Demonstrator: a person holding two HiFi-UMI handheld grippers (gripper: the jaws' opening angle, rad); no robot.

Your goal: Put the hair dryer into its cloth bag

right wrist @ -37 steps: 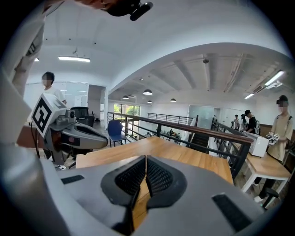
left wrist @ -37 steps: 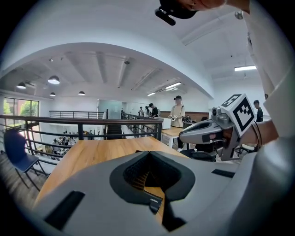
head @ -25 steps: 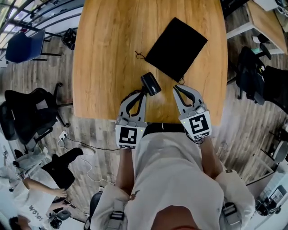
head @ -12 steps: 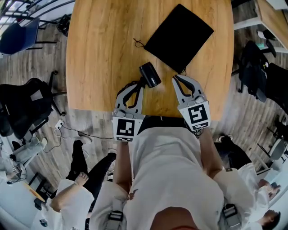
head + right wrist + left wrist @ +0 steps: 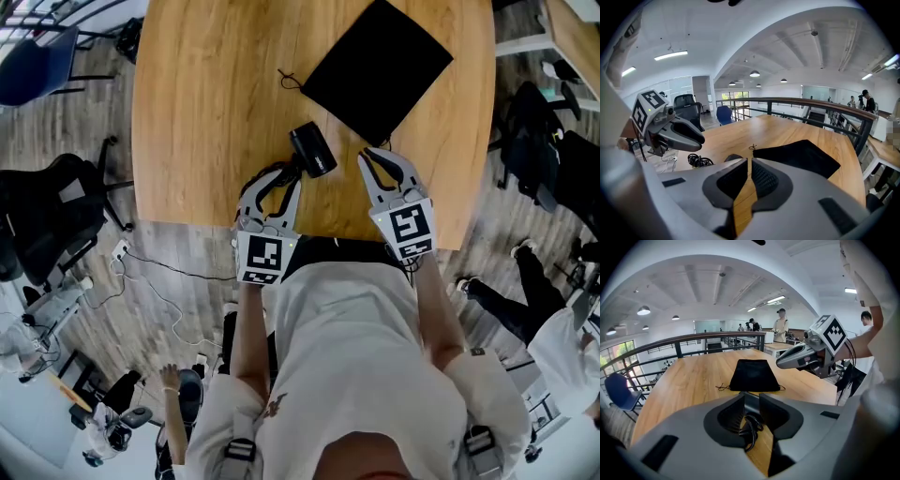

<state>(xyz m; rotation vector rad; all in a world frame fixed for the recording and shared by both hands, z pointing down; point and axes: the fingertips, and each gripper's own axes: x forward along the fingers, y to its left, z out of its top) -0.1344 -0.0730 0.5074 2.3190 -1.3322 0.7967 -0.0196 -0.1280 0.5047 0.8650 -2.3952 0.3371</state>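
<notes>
The black hair dryer (image 5: 312, 150) lies on the wooden table (image 5: 206, 112) near its front edge, its coiled cord (image 5: 751, 425) trailing toward me. My left gripper (image 5: 289, 176) sits at the dryer's handle end. Its jaws have just been opening and now stand slightly apart around the handle (image 5: 749, 401). The black cloth bag (image 5: 380, 67) lies flat beyond, its drawstring (image 5: 289, 81) off its left corner. To the dryer's right, my right gripper (image 5: 367, 153) is shut and empty, pointing at the bag (image 5: 799, 157). The left gripper view also shows the bag (image 5: 753, 375).
The table's front edge (image 5: 309, 234) runs just under both grippers. Black office chairs (image 5: 47, 216) and cables (image 5: 159, 281) are on the floor to the left. Another desk (image 5: 572, 37) and a person's legs (image 5: 506, 300) are to the right. A railing (image 5: 806, 105) borders the table's far side.
Both grippers have come down toward the table with the hair dryer. The left jaws, shut on the handle before, now stand slightly apart. The right gripper stays shut.
</notes>
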